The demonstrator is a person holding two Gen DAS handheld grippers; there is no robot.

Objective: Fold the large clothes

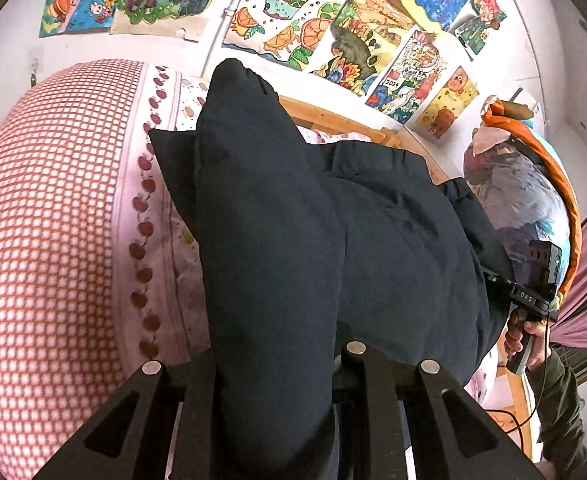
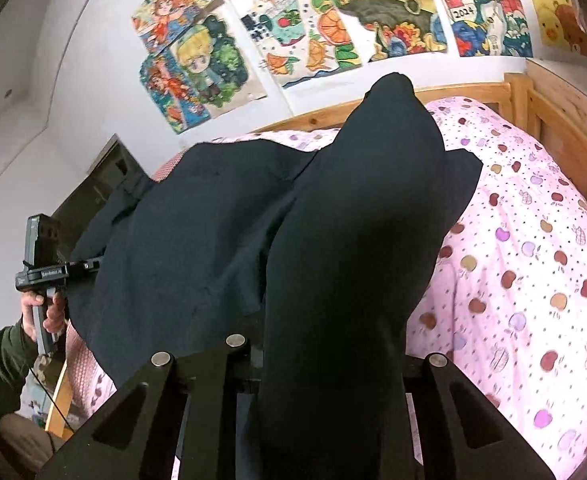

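Folding is midway: left gripper (image 1: 277, 364) and right gripper (image 2: 329, 356) each clamp the navy garment (image 1: 373, 240), raised toward twelve o'clock over the apple-print quilt (image 2: 533, 260); laying and smoothing remain.

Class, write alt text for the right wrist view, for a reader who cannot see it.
A right hand-held gripper is shut on a dark navy garment bunched between its fingers, lifted over a pink apple-print bedspread. At far left, the left hand-held gripper holds the garment's other side; colourful drawings cover the wall.
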